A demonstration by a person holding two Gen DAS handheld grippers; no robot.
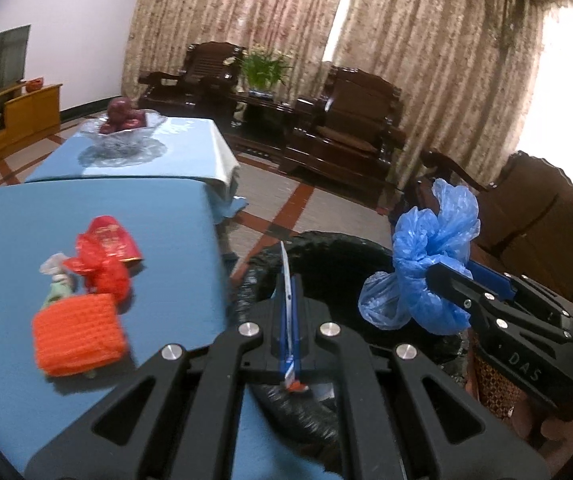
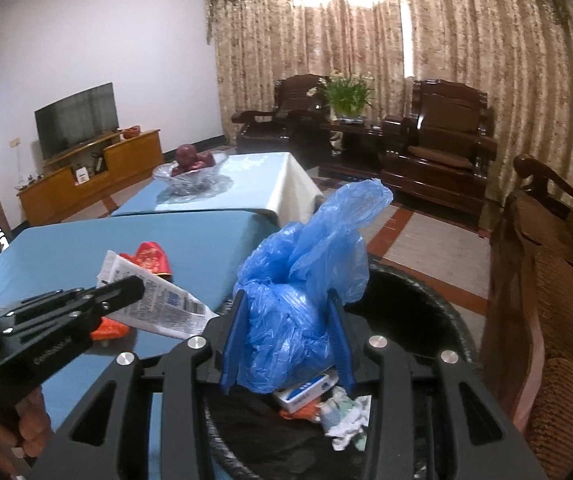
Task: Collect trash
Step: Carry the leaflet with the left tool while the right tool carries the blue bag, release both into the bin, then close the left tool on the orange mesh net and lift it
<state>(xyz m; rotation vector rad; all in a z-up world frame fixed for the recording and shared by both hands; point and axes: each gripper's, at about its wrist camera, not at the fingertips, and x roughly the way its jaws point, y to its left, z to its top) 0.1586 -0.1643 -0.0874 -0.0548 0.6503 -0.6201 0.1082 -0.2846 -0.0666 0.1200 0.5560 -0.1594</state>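
My right gripper is shut on a crumpled blue plastic bag and holds it over the black-lined trash bin; the bag also shows in the left wrist view. My left gripper is shut on a flat white printed wrapper, seen edge-on between its fingers, at the table edge beside the bin. On the blue table lie a red bag, an orange net and a small pale wrapper. Inside the bin lie a small box and crumpled paper.
A second blue-clothed table behind carries a glass bowl of red fruit. Dark wooden armchairs and a potted plant stand by the curtains. A wooden sofa stands right of the bin. A TV cabinet lines the left wall.
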